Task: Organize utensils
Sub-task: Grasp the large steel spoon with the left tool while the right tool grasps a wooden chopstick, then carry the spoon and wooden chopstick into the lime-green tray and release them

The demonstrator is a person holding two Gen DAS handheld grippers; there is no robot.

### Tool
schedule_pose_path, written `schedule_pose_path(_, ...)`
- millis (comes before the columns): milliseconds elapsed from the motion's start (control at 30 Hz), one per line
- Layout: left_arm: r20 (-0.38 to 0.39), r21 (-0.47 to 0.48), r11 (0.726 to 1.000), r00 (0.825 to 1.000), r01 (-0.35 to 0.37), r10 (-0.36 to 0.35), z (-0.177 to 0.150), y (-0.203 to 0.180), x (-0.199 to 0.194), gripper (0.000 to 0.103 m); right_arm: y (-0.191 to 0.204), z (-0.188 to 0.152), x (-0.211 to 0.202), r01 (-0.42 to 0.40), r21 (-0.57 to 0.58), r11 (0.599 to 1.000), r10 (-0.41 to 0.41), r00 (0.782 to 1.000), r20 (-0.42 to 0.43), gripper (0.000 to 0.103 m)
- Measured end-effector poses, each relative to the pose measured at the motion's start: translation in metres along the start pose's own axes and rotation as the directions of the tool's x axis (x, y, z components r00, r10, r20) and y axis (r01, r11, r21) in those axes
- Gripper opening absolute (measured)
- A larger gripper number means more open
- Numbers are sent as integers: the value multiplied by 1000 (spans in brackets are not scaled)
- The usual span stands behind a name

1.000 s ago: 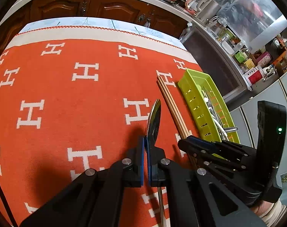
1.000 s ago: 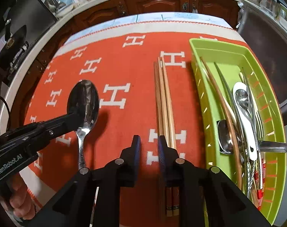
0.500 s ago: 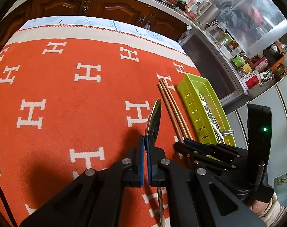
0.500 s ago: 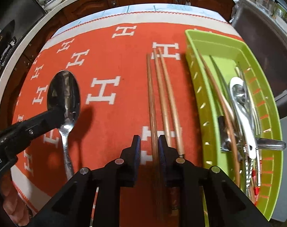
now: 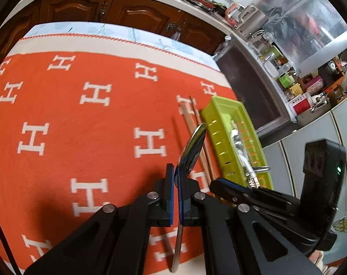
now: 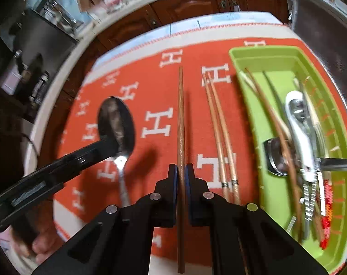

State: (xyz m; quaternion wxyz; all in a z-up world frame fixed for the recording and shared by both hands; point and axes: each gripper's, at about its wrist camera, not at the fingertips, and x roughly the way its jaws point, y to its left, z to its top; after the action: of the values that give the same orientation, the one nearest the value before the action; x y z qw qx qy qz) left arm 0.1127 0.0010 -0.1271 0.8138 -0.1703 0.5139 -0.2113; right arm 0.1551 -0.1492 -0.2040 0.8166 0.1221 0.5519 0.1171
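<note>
In the right wrist view, the right gripper [image 6: 181,171] is at 6 o'clock, and its jaws have just been closing; they are now clamped on one dark brown chopstick [image 6: 180,119]. This chopstick runs straight from the bottom edge up toward 12 o'clock, and it looks lifted off the cloth, because it casts a shadow to its left. Just to the right of it, two lighter chopsticks [image 6: 219,133] lie side by side on the orange cloth [image 6: 155,87] with white H letters. Further right, at 3 o'clock, is the green tray [image 6: 253,105]; inside it lie a long brown chopstick, a white-handled utensil and several metal pieces, mixed together.

At 9 o'clock in the same view, the left gripper [image 6: 109,144] holds a metal spoon [image 6: 116,119] by the neck, the bowl pointing toward 12 o'clock. A hand [image 6: 33,245] is at 7 o'clock, partly visible under this gripper.

In the left wrist view, the left gripper [image 5: 176,174] has its jaws together on the spoon [image 5: 194,149], which stands edge-on, with the handle going down to 6 o'clock. The right gripper [image 5: 221,183] is at 4 o'clock, and the tray [image 5: 219,123] is beyond it, toward 2 o'clock.

Far away, at 12 o'clock, stand brown wooden cabinets [image 5: 81,6] under a pale counter.
</note>
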Motion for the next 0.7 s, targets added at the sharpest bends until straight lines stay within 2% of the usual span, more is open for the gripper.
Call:
schedule_pose_path(133,-5,-2,999,999,44,-44,7,-28,0,0,-20,-1,-40,5,9,1000,-6,998,55,6)
schedule_pose_path(267,-32,-5,994,994,107,-107,12,-62,8,0,-57,-4,-72,64,32,997,-67,993,101,6)
schedule_pose_path(400,-75,-22,986,983,165,-166,15,-93,23,1,-94,-8,-90,110,52,993,-115,988,106,6)
schedule_pose_path(533,-108,-26,988,982,153,-155,17,-113,43,3,-120,-14,-92,149,54,987,-154,984,88,6)
schedule_pose_path(700,-158,-98,989,979,114,-129,20,-115,81,3,-137,-22,-79,180,30,983,-182,982,59,7)
